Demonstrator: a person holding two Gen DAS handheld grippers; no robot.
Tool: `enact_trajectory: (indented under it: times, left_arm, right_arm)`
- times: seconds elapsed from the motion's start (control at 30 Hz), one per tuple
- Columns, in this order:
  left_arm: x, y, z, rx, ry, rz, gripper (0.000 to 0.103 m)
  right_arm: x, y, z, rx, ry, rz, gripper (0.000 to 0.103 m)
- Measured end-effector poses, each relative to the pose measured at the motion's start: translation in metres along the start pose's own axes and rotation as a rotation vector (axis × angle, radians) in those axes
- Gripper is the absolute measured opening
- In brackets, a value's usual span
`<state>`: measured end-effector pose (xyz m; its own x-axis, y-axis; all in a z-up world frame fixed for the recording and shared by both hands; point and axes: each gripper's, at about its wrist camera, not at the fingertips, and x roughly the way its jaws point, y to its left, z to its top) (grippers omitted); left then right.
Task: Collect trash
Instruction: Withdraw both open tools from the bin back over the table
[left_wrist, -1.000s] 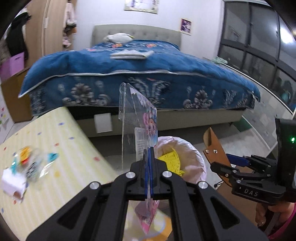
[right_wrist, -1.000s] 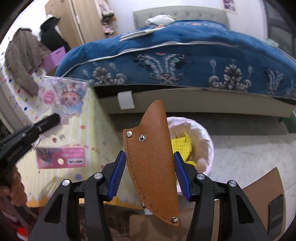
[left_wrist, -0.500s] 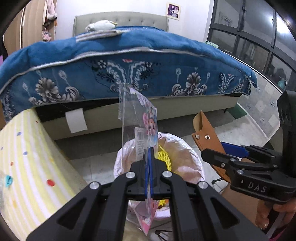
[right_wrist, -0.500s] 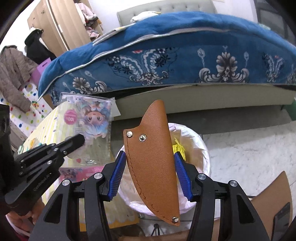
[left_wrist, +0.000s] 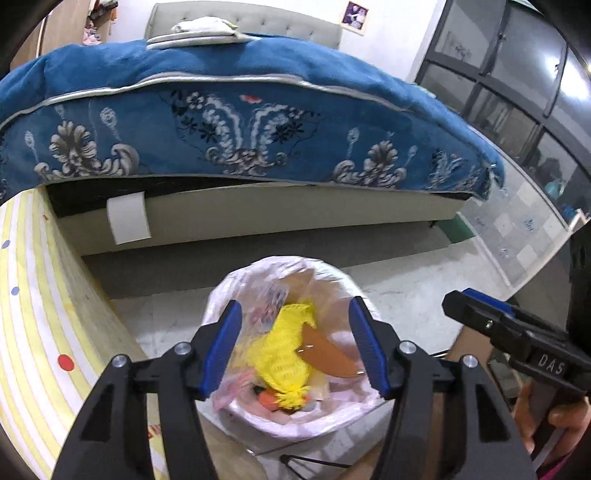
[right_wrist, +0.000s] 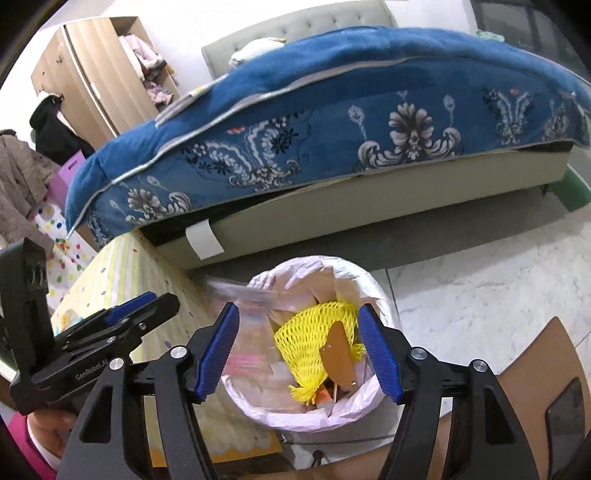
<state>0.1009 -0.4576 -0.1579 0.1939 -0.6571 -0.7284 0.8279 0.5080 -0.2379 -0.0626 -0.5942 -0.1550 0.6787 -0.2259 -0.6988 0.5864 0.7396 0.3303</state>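
A trash bin (left_wrist: 334, 275) with a pale pink liner stands on the floor below both grippers. In it lie a yellow net (left_wrist: 284, 350) and a brown leather sheath (left_wrist: 327, 356). A clear toy package (left_wrist: 266, 310) is blurred at the bin's left side, free of the pads. My left gripper (left_wrist: 294, 304) hangs over the bin, jaws opening, nothing pressed between them. My right gripper (right_wrist: 299, 310) is also over the bin (right_wrist: 369, 280), jaws opening. The sheath (right_wrist: 340, 354) rests on the net (right_wrist: 306, 336), and the package (right_wrist: 247, 332) drops beside it.
A bed with a blue patterned cover (left_wrist: 258, 122) fills the background behind the bin. A yellow striped mat (left_wrist: 37, 314) lies to the left. A brown board (right_wrist: 546, 369) sits at the right on the marble floor (right_wrist: 480, 295). A wardrobe (right_wrist: 92, 62) stands far left.
Both grippers came over the bin and opened. The left one let go of the clear toy package and the right one let go of the brown sheath; both now lie in the bin.
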Motion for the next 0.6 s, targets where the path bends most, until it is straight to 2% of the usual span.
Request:
enact_trajectory:
  times: [0.17, 0.4, 0.6]
  left_arm:
    - [-0.012, -0.015, 0.003, 0.037, -0.026, -0.003, 0.058]
    - [-0.046, -0.009, -0.003, 0.028, -0.046, 0.091, 0.058]
    - [-0.095, 0.010, -0.026, 0.012, -0.078, 0.168, 0.059]
  right_arm:
    - [-0.016, 0.000, 0.001, 0.009, -0.028, 0.003, 0.067]
    - [-0.039, 0.019, -0.005, -0.049, -0.035, 0.005, 0.067]
    - [-0.058, 0.048, -0.015, -0.112, -0.043, 0.037, 0.067]
